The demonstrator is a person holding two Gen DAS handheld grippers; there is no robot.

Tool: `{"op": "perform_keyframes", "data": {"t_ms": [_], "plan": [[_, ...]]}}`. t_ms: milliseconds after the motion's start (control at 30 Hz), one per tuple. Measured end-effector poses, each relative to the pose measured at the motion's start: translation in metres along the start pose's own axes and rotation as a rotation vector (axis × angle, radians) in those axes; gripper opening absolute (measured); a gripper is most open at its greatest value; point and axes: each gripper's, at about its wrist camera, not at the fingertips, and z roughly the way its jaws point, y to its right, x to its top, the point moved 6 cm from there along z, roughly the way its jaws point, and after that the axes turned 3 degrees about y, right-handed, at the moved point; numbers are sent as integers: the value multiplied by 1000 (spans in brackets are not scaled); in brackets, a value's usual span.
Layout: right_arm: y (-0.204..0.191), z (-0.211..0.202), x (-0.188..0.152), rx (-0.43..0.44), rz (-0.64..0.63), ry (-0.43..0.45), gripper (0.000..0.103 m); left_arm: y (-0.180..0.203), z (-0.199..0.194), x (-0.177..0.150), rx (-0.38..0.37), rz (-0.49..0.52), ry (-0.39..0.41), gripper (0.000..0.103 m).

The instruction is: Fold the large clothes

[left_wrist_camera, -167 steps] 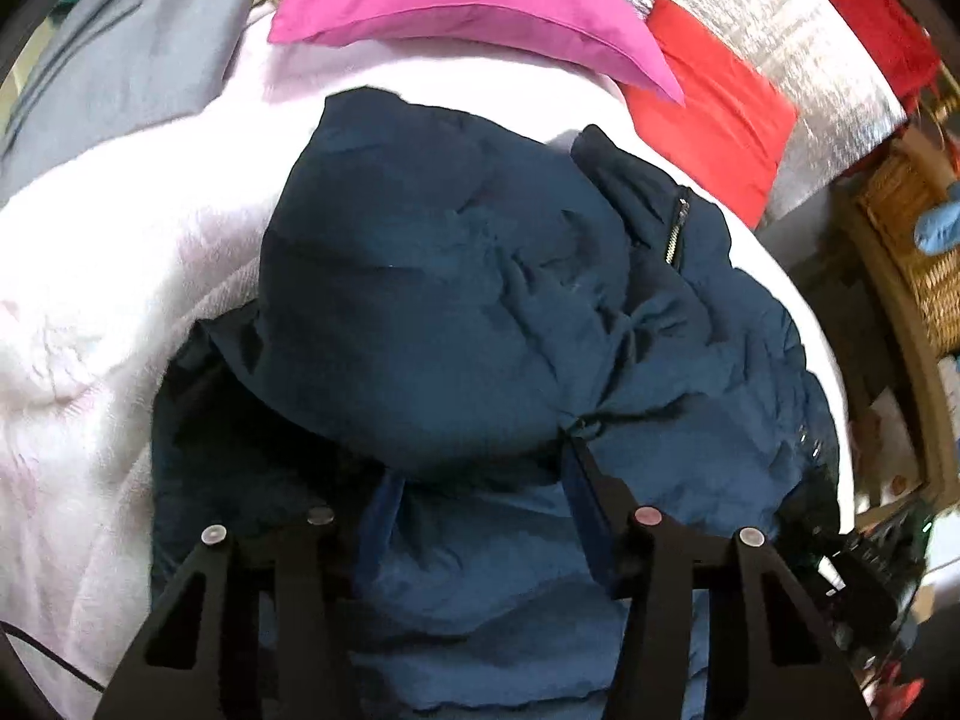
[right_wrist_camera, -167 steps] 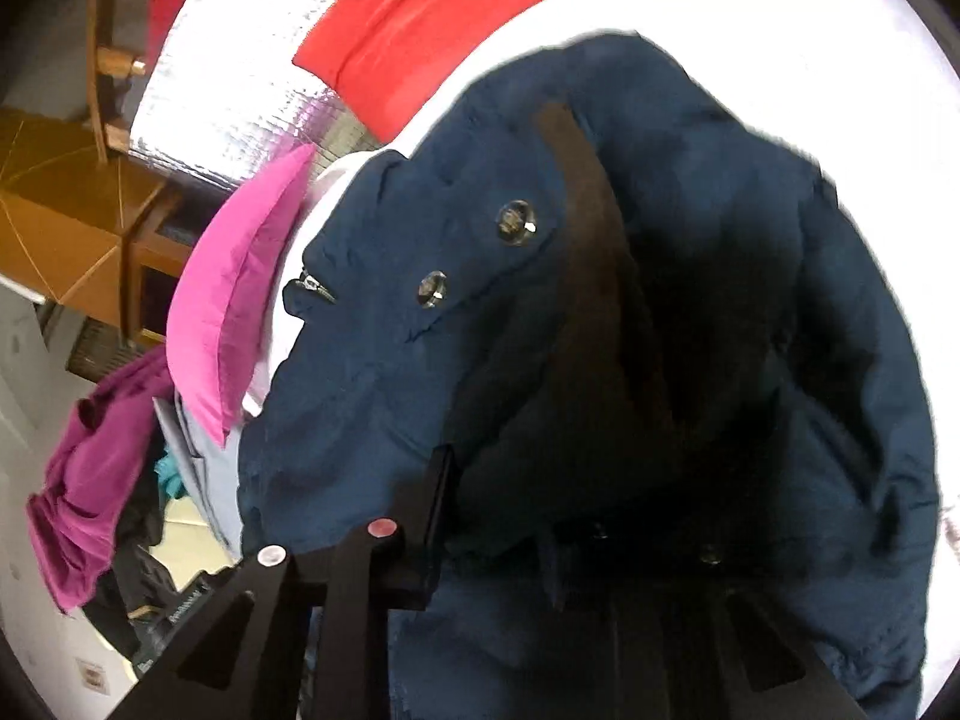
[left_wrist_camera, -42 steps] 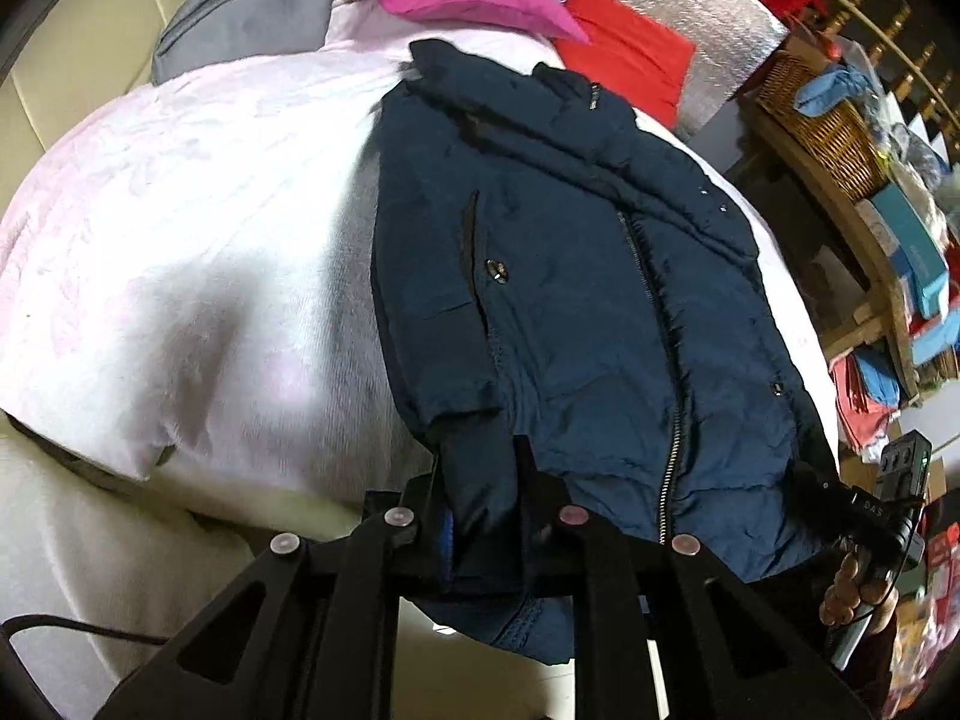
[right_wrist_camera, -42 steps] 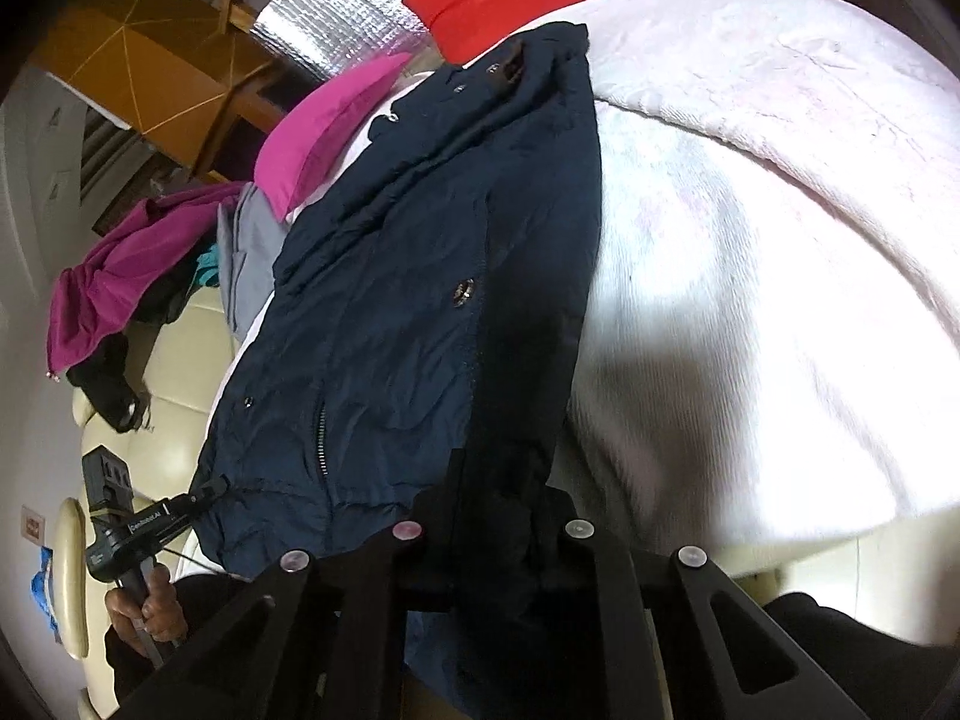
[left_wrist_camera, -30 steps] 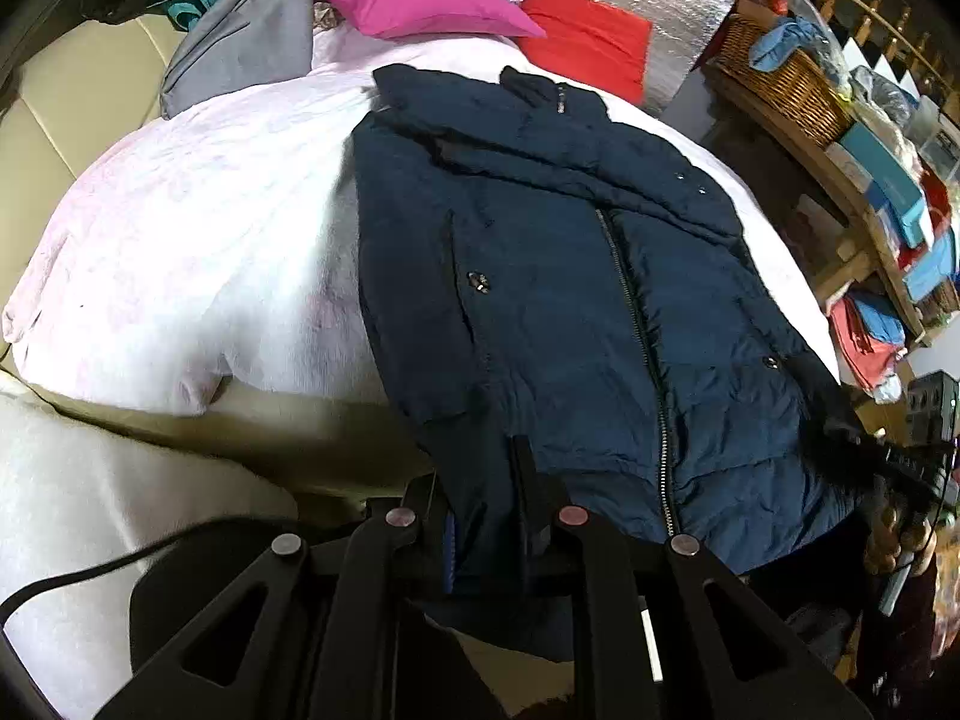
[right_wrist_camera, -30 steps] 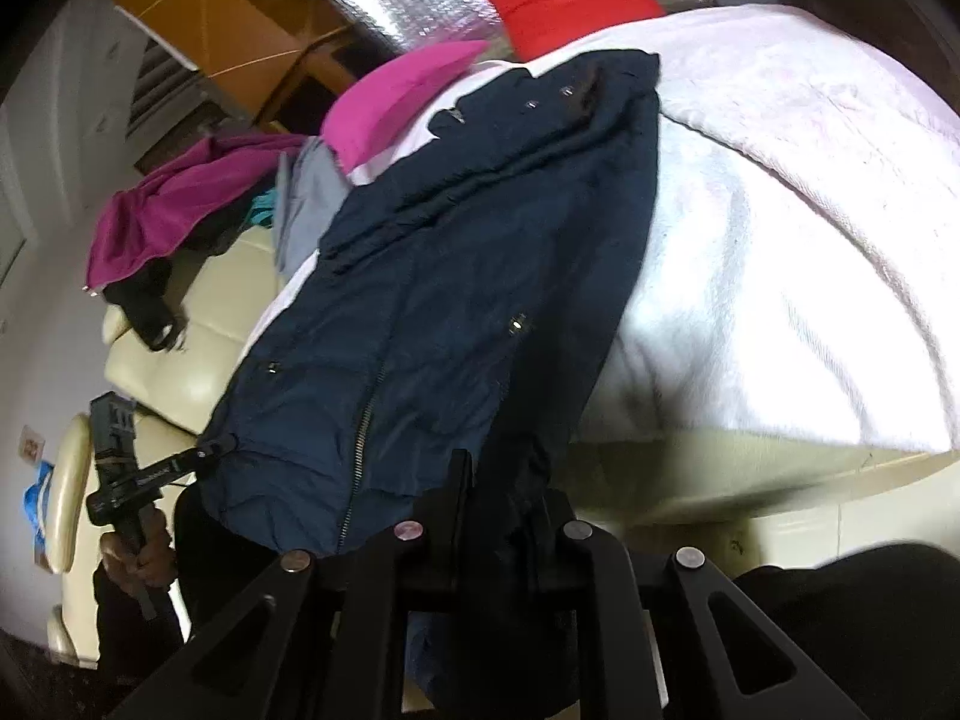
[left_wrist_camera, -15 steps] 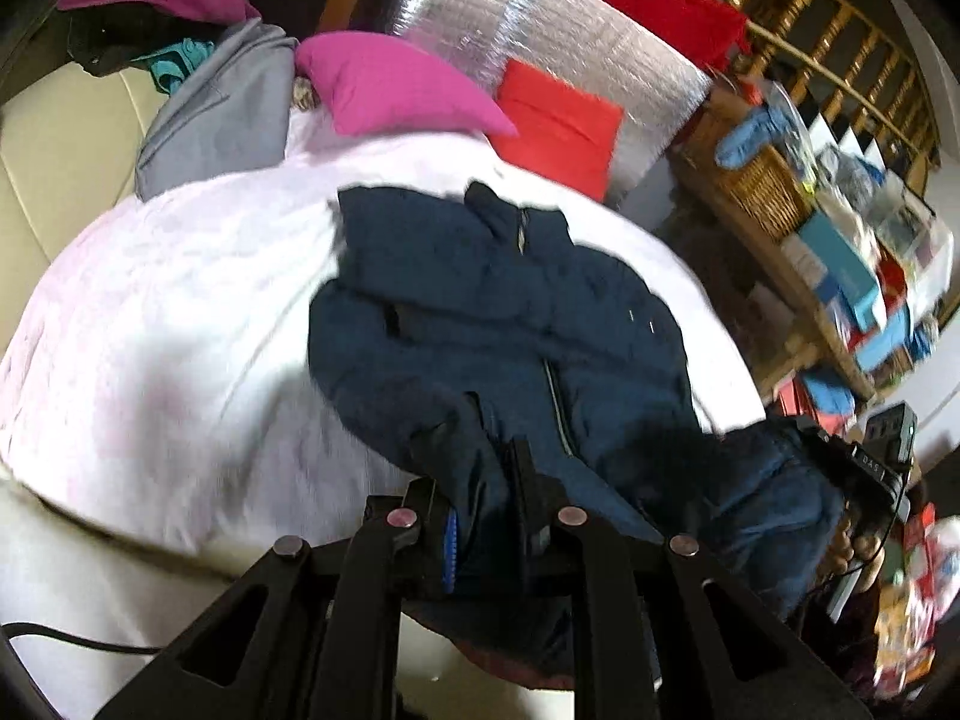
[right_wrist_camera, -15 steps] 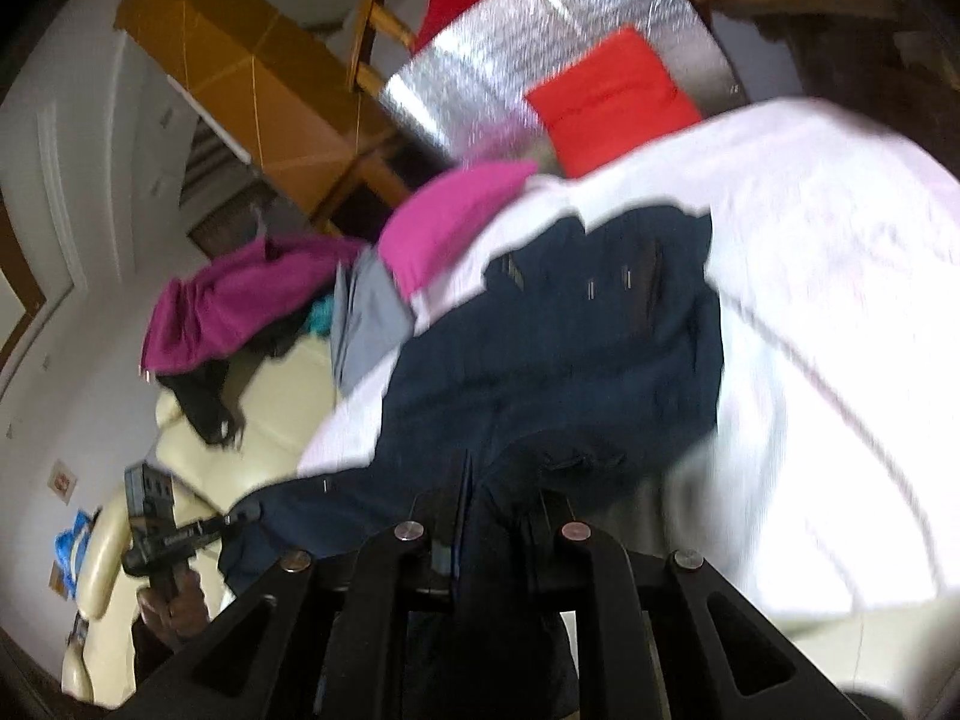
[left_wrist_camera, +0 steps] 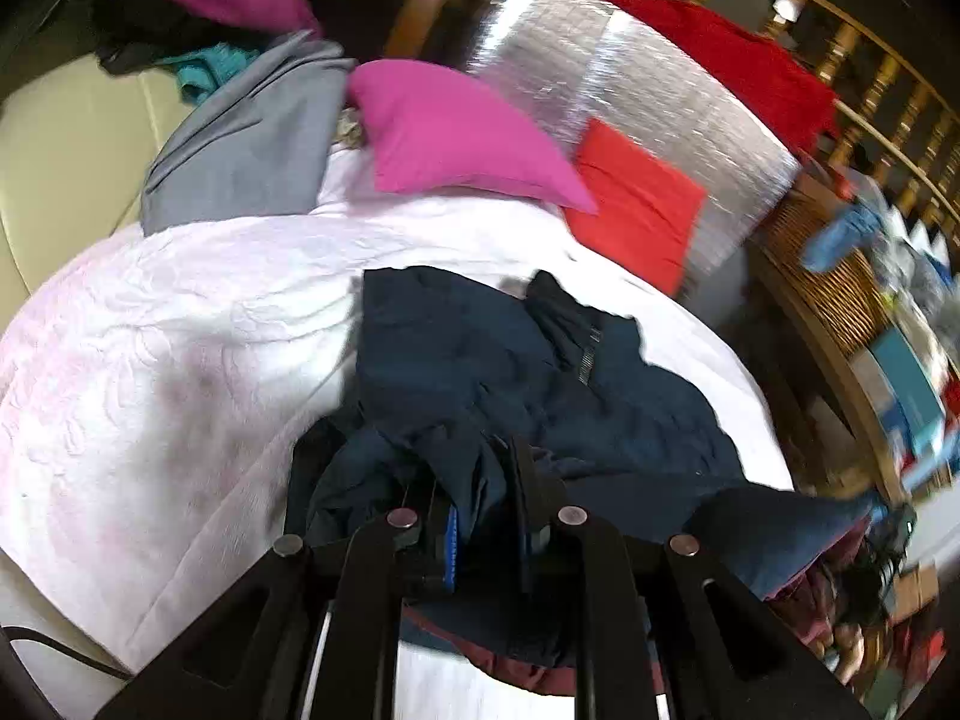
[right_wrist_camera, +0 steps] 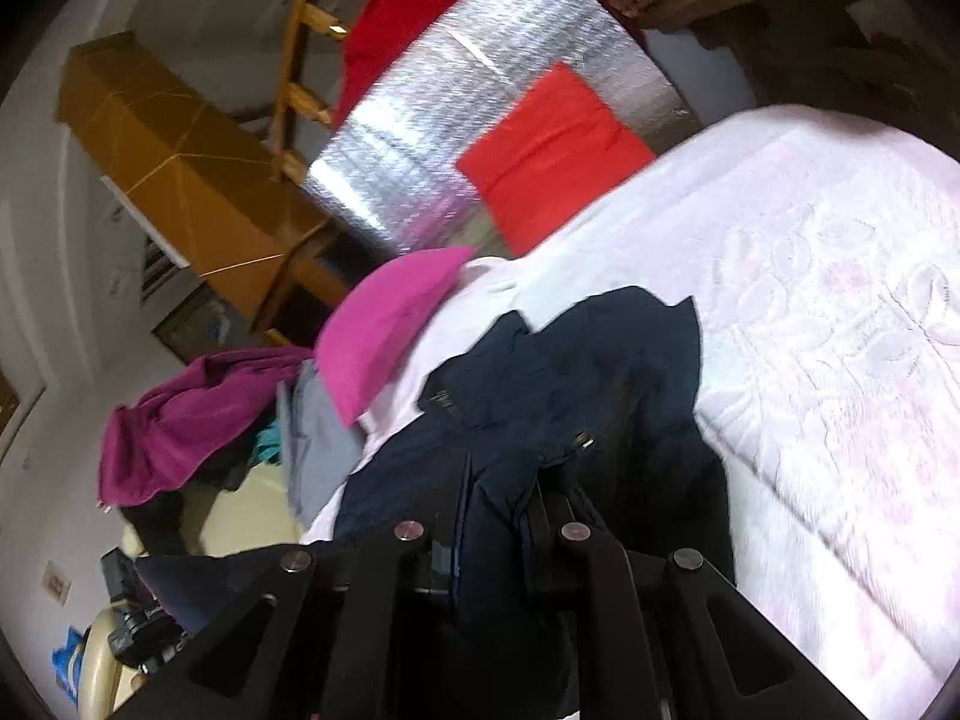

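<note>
A navy padded jacket lies on a pale pink quilted bed cover, collar end away from me. Its near hem is lifted and bunched over the rest. My left gripper is shut on one hem corner of the jacket. In the right wrist view the same jacket shows with snaps and a zip pull, and my right gripper is shut on the other hem corner. The fingertips are buried in cloth.
A magenta pillow, a red cushion and a silver foil panel stand at the bed's far end. A grey garment lies far left. A wicker basket and cluttered shelf stand at right.
Both grippers have carried the jacket's hem up and forward toward the collar. The jacket was stretched flat a second ago and is now doubled over and bunched.
</note>
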Motion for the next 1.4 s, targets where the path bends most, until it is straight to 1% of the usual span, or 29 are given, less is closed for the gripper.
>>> {"op": "perform_keyframes", "data": {"t_ms": [133,233,333,467,533,667,733,900,967,1067,1200,1300,1367,1400], "plan": [[13,27,14,-14,62,-5,14,-16,41,10,6,-115,-7,15],[9,49,23,-33,37,-1,14,-27,70,15,30,-172,-24,15],[7,69,32,-33,33,8,14,-33,91,23,49,-199,-25,15],[17,98,43,-40,87,24,14,-30,116,38,73,-188,-8,15],[24,109,47,-46,117,28,14,-25,126,46,86,-163,-6,15],[42,129,56,-61,175,44,14,-15,143,65,76,-112,13,16],[50,137,58,-71,194,48,14,-13,155,71,74,-100,9,16],[62,156,66,-96,211,50,14,-14,184,77,92,-92,-17,17],[65,163,68,-100,221,44,14,-15,192,78,105,-96,-21,19],[71,172,69,-98,264,27,15,-17,201,78,119,-100,-36,20],[80,177,70,-95,319,5,21,-14,209,80,126,-96,-54,20],[82,180,72,-89,345,-4,28,-13,212,80,123,-103,-69,27],[79,181,75,-65,357,1,39,-10,213,82,82,-114,-75,46],[77,182,76,-49,360,5,48,-8,212,83,62,-120,-73,50]]}}
